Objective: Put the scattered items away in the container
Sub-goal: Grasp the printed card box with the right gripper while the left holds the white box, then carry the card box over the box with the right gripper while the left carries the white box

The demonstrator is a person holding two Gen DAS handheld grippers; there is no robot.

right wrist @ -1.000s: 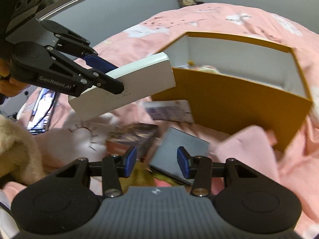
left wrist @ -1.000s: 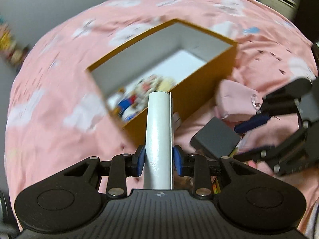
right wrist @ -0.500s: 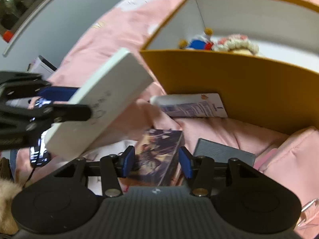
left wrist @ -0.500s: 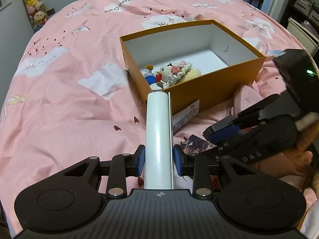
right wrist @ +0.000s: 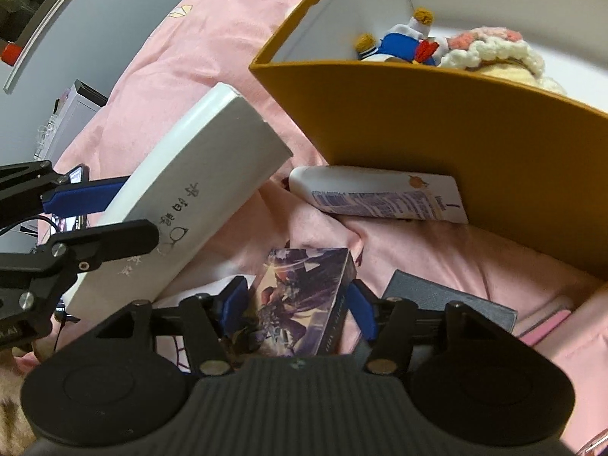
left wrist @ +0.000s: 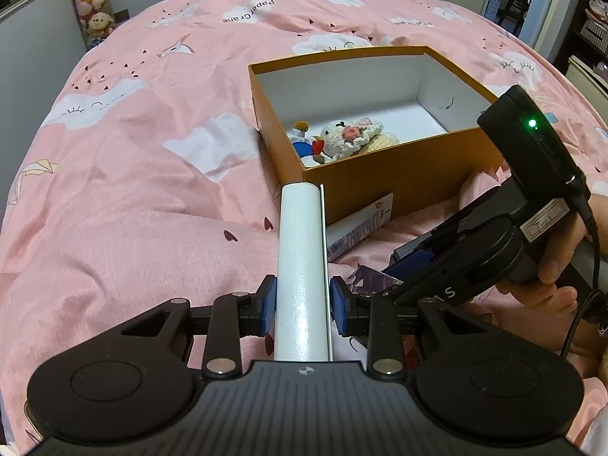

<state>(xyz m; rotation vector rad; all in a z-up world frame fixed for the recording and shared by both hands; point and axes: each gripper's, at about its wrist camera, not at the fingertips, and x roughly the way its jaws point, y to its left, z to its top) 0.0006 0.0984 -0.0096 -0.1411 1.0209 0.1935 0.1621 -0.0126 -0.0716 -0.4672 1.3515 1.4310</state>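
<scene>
The left gripper (left wrist: 303, 306) was clamped on a white case (left wrist: 302, 273), both pads pressing its long sides near one end. Held that way, the case projected forward along the fingers, its free end aimed toward the near wall of the box (left wrist: 399, 174); this grip suits carrying the case over the rim and letting it drop in lengthwise. The case hung clear of the bedspread (left wrist: 133, 190), just short of the box corner.

The right gripper (right wrist: 296, 306) was set low over a card pack (right wrist: 304, 300) lying flat on the bedspread. Its jaws were opening, one pad on each long side of the pack, neither pressing it. The spread appeared chosen to straddle the pack's width before closing.

The box stood open on the bed, orange outside, white inside. Two toys already lay in its near corner: a crochet doll (left wrist: 353, 138) and a small blue figure (left wrist: 304, 144).

Items not yet in the box lay against or near its front wall:
- a tube (right wrist: 380, 197), on its side, touching the wall;
- a grey wallet (right wrist: 448, 300), flat, just beside the pack;
- a pink item (right wrist: 547, 326), partly hidden at the right.

Judged from this layout, the task was partly done, with one item in transit and one about to be gripped.
</scene>
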